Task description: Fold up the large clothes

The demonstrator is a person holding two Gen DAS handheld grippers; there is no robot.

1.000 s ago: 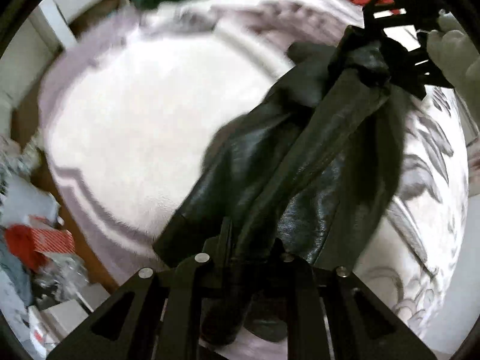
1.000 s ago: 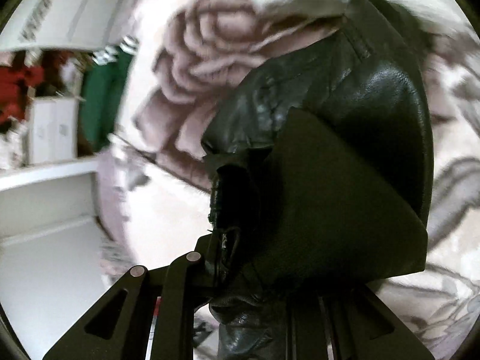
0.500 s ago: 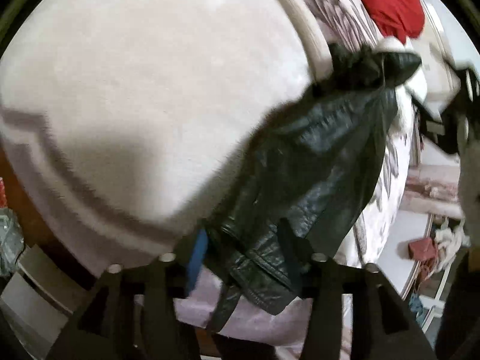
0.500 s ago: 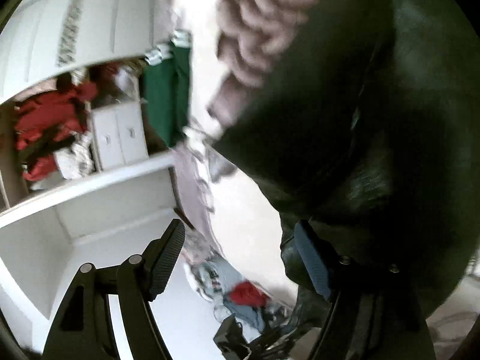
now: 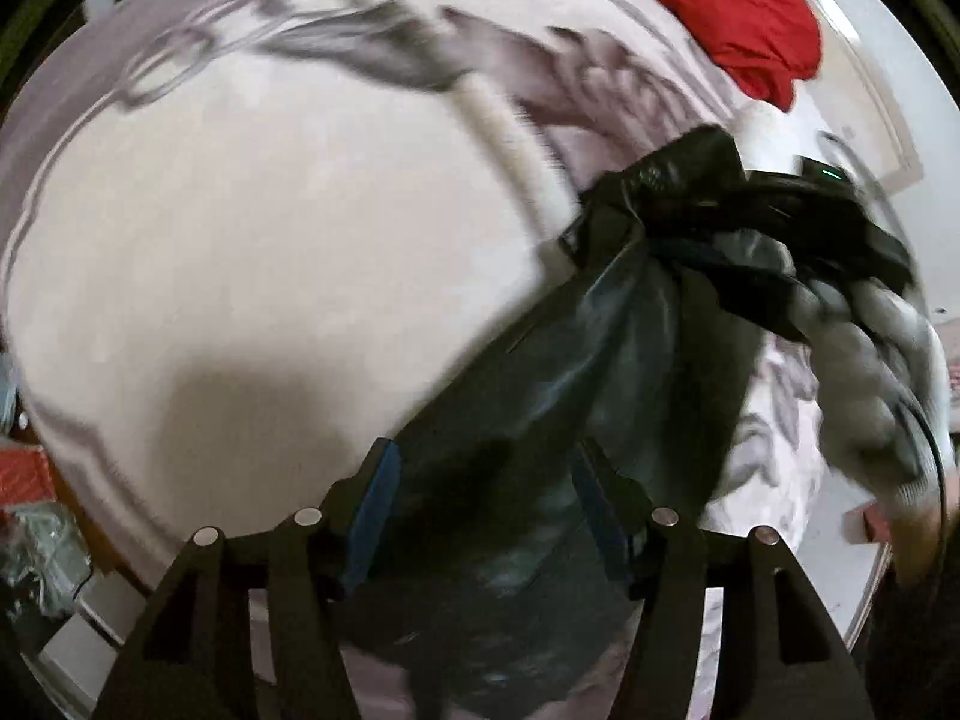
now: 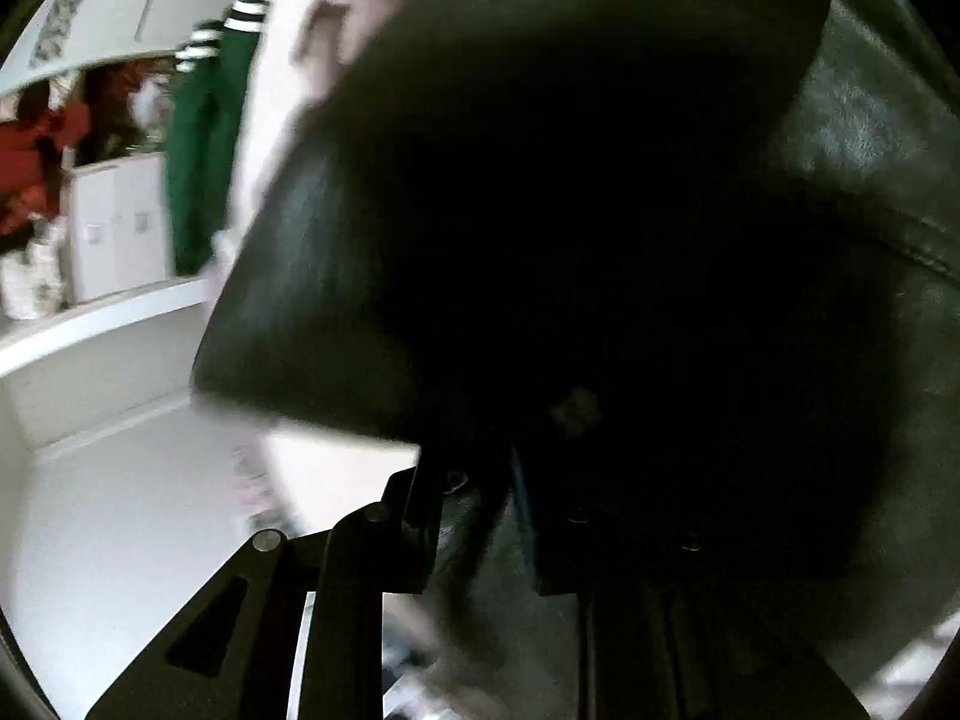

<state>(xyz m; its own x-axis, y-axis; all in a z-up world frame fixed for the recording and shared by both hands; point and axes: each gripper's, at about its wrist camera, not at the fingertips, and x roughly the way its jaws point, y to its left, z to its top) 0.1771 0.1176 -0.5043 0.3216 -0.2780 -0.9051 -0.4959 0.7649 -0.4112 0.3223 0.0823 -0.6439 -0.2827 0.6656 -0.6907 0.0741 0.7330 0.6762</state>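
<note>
— Where do we have the black leather jacket (image 5: 558,396)?

— It runs from the bottom centre of the left view up to the right, stretched above the pale floral bed cover (image 5: 252,252). Our left tool (image 5: 480,516) stands wide, its blue pads either side of the leather without pinching it.

— And the right tool (image 5: 780,228)?

— At the middle right of that view it grips the bunched end of the jacket, our gloved right hand (image 5: 882,372) behind it. In its own view, leather fills most of the frame.

— Anything else?

— A red garment (image 5: 738,12) at the upper right, a green garment (image 6: 198,150) at the upper left of the right view.
</note>
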